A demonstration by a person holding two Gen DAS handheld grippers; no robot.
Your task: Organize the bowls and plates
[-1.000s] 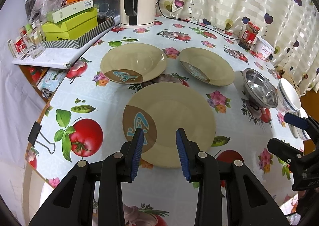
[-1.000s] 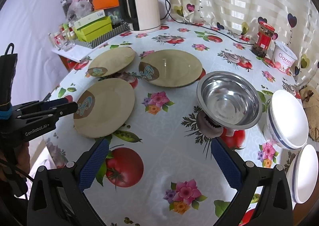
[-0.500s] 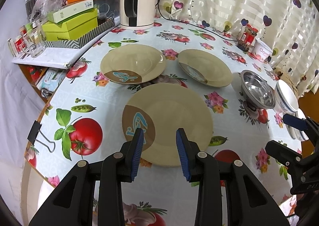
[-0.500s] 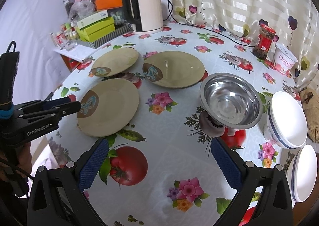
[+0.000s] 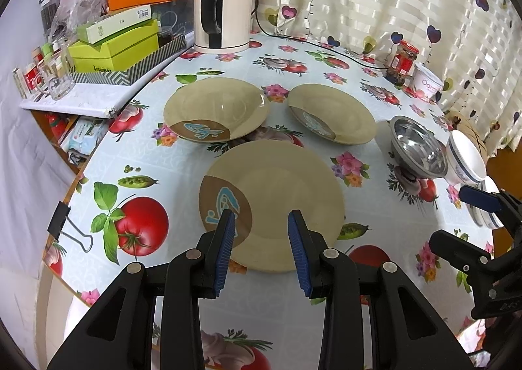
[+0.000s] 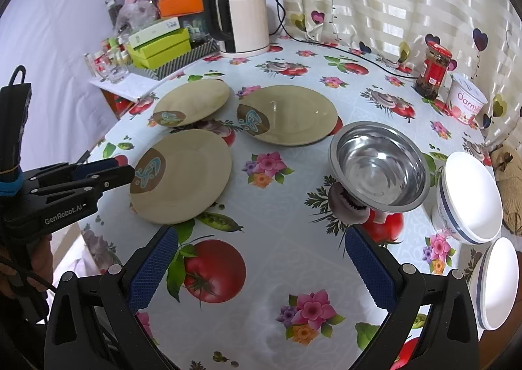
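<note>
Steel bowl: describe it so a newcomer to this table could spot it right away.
Start at the white kettle at the back of the table, then come forward past the three tan plates toward the curtain side. The steel bowl sits between the nearest tan plate and two white bowls. It is the only shiny metal dish.

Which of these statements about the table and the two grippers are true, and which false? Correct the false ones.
1. Three tan plates lie apart, unstacked. True: the nearest plate, a left plate and a right plate.
2. The left gripper grips a plate. False: open, holding nothing.
3. The steel bowl is empty. True.
4. The right gripper is shut. False: wide open.
5. The kettle lies tipped over. False: upright.
</note>
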